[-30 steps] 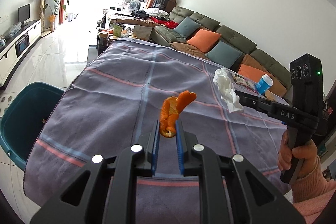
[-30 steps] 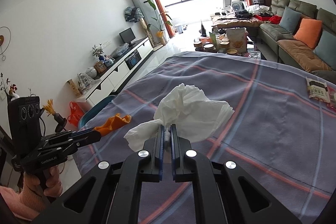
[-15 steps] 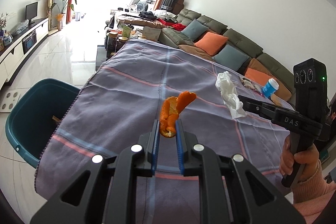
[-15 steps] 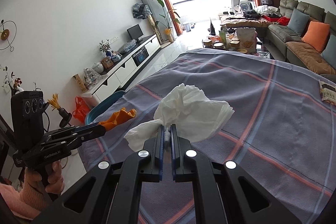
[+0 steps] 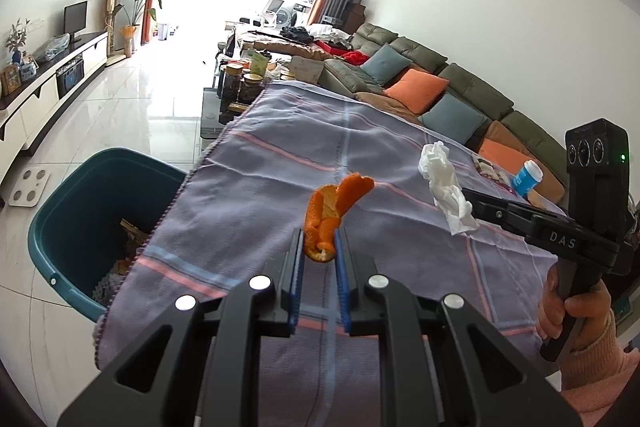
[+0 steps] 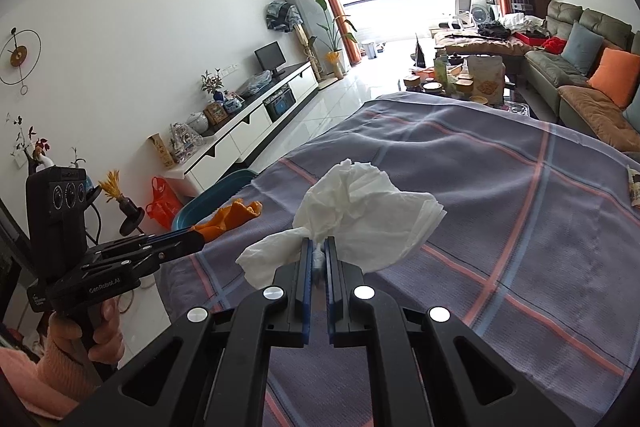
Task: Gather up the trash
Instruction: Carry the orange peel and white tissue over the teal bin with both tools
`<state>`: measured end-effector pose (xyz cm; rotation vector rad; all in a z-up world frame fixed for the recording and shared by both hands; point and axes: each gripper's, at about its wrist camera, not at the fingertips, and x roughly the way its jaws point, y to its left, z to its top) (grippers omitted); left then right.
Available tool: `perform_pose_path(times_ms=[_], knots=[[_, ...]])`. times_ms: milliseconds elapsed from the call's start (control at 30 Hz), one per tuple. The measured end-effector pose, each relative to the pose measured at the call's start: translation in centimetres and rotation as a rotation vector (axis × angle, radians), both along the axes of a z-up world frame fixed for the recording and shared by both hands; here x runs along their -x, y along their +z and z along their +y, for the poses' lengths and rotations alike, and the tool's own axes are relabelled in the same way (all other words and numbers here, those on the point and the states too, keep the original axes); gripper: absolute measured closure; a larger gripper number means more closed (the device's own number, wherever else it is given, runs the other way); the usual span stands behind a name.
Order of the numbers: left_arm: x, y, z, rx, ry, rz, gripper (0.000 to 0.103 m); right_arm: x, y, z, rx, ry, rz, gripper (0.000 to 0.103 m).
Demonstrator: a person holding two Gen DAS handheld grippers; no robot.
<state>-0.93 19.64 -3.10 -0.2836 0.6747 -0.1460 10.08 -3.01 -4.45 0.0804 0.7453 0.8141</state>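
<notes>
- Two grippers in view, each pinching one piece of trash, both held above the cloth-covered table (image 5: 280, 163).
- Left gripper (image 5: 318, 251): blue-padded fingers (image 5: 297, 267) pressed onto the lower end of an orange peel (image 5: 332, 203); the peel curls up and forward past the fingertips, clear of the cloth.
- Right gripper (image 6: 319, 255): fingers nearly together, clamped on the twisted neck of a crumpled white tissue (image 6: 360, 199); the bulk of the tissue fans out ahead and to the right of the tips, a smaller tail hangs to the left.
- Left view: the right gripper sits off to the right, tissue at its tip, near the table's right side.
- Right view: the left gripper sits to the left near the table's left edge, peel at its tip.
- Teal bin (image 5: 60, 211) stands on the floor against the table's left edge, ahead and left of the left gripper; some scraps lie inside.
- Blue-and-white bottle (image 5: 526, 179) and a flat packet (image 5: 486, 167) rest near the table's right edge.
- Sofa (image 5: 460, 87) with orange and blue-grey cushions runs along the right wall.
</notes>
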Motion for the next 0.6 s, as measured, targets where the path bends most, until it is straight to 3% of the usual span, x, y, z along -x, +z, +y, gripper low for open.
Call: perform_pose_path(times_ms=[600], knots=[[1.1, 0.5, 2.4, -0.005, 0.06, -0.012, 0.087, 0.3, 0.2, 3.4, 0.011, 0.068, -0.01, 0.097]])
